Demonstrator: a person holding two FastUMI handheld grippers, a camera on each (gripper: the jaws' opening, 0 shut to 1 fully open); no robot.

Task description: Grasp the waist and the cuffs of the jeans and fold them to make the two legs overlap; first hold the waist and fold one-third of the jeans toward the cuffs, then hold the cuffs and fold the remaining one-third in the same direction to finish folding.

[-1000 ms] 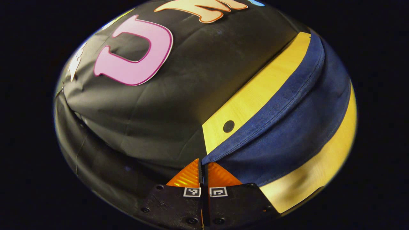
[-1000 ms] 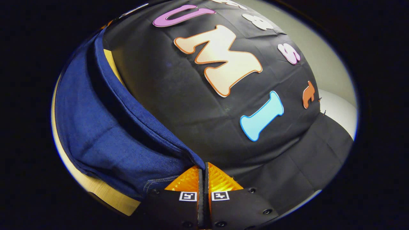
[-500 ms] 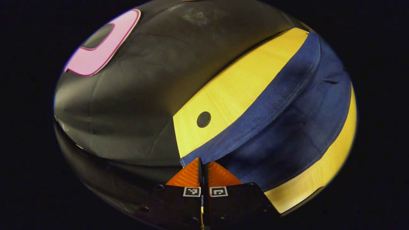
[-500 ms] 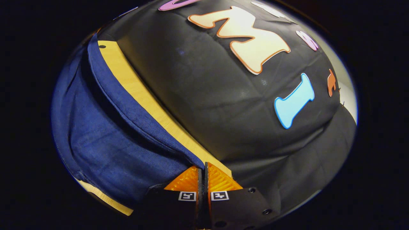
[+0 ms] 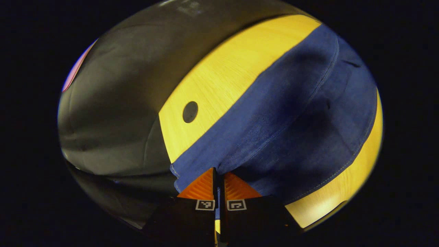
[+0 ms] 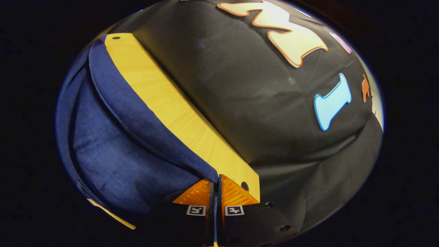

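In the left gripper view, the left gripper is seen with its two orange fingers pressed together on a corner of the jeans; a sliver of blue cloth is caught between them. From that corner the dark blue denim is spread up and to the right across the yellow wooden table, with a hemmed edge lifted above a lower layer. A round dark hole is seen in the table just beside the cloth's edge. In the right gripper view, the right gripper is likewise clamped on another corner of the jeans, the fabric being pinched between its fingers. The denim is draped to the left, along the table, whose far edge is met by the black cloth wall.
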